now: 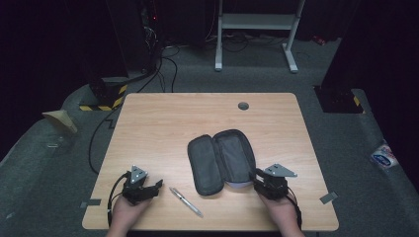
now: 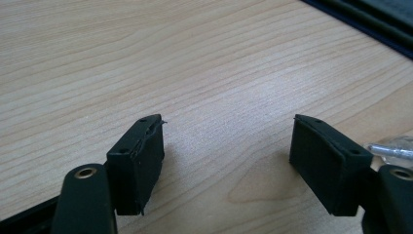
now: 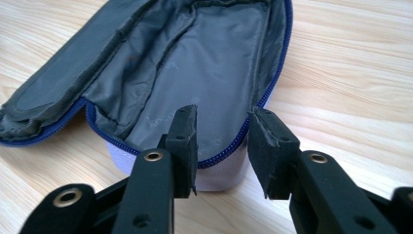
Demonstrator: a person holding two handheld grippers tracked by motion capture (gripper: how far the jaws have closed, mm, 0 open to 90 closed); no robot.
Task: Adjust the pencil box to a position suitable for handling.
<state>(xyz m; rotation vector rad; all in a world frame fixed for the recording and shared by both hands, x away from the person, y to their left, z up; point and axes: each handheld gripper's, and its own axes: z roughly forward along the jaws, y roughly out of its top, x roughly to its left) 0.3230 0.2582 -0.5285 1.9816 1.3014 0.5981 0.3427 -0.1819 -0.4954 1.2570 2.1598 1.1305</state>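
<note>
Right claw [image 3: 221,146] spread at the open pencil case's [image 1: 222,160] near end; case's length runs away, tilted rightward.

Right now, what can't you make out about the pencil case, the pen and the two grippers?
- Pencil case: the right gripper view's top and left edges crop it; whether the right gripper touches its rim is unclear.
- Pen: left gripper view's right jaw and edge hide most of it; too small for detail in the high view.
- Left gripper: jaws small and dark from above.

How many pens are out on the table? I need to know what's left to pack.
1. The pen lies on the table between the left gripper and the open pencil case. None shows inside the case.
</note>
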